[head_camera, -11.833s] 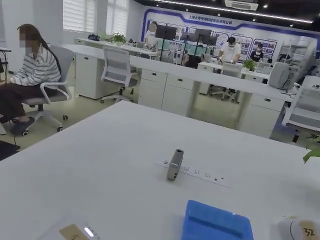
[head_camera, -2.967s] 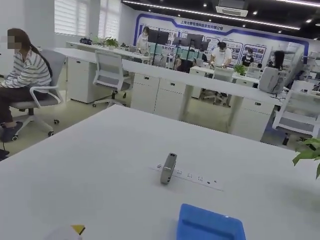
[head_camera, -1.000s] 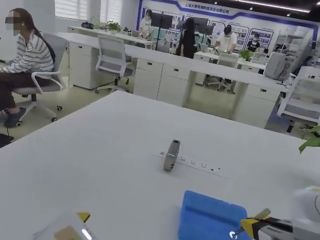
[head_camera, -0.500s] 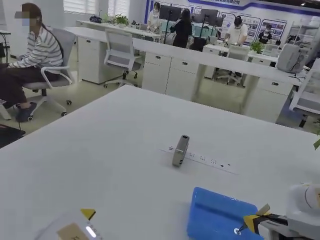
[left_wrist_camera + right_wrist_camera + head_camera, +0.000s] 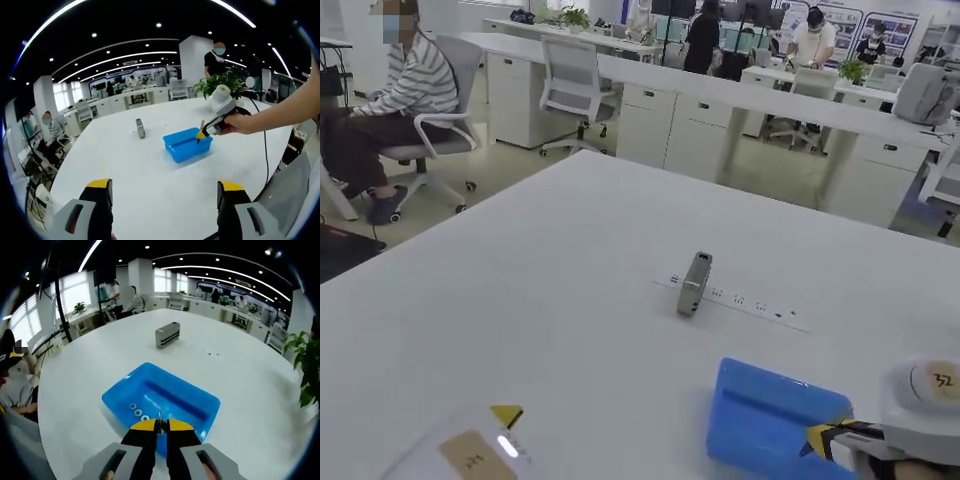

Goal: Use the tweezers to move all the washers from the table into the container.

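On the white table (image 5: 240,370) in an open office, one blue container (image 5: 172,390) holds three washers (image 5: 138,412) in a row beside one wall. Your right gripper (image 5: 160,426) is clamped on one pair of tweezers (image 5: 159,417) over the container; your left gripper (image 5: 165,185) has its jaws wide apart

Bright, even light falls from ceiling strips (image 5: 145,40) and round spots. The white bench (image 5: 520,300) shows soft glare and only faint shadows. Both gripper views bend strongly at their edges, and the head view looks slightly soft.
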`<state>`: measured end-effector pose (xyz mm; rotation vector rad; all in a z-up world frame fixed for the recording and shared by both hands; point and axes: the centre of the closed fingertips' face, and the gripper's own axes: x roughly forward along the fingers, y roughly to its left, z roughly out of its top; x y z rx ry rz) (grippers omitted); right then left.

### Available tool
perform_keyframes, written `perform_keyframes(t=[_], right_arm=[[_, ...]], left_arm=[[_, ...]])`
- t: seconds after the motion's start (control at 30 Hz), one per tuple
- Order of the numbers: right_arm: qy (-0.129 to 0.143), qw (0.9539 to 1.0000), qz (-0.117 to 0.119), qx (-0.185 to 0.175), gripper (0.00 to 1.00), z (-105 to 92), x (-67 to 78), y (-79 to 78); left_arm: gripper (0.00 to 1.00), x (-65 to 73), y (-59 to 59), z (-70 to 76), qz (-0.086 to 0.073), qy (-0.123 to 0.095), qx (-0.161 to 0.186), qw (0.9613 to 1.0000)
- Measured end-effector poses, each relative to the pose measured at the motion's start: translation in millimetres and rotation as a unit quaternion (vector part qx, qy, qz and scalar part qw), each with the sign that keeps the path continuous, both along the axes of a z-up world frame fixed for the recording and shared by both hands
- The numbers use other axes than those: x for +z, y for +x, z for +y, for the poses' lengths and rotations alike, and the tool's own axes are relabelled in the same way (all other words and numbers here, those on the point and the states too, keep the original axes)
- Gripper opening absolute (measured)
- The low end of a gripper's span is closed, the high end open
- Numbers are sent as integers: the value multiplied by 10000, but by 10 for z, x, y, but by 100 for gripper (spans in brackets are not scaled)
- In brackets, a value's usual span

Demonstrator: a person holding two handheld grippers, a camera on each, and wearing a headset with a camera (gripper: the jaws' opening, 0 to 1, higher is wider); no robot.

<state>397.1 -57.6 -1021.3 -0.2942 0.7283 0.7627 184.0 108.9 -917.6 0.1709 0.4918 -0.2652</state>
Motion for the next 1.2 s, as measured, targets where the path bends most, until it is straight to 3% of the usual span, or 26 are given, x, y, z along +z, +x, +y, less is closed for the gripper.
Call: perform_keyframes(t=[0.23,0.6,0.77,0.97,1.1,1.2], right_arm=[[-49,10000,73,-4,2,-8,-71,2],[-39,9999,84,-42,3,-30,-59,20],[51,9999,-72,-80,3,-51,80,19],[293,9992,-284,44,3,19,350,-91],[539,9968,-467,375,3,171,586,-349],[528,9947,-460,758,3,256,644,-582]], left_arm=[[84,-6,16,-2,-10,-20,-34,10000],[84,36,55,-23,-86,-92,-40,9999],[82,159,96,-134,-201,-493,-225,9983],[80,303,155,-256,-333,-391,-637,9966],[69,410,202,-373,-434,-490,-1026,9926],[66,430,234,-425,-355,-606,-1170,9906]])
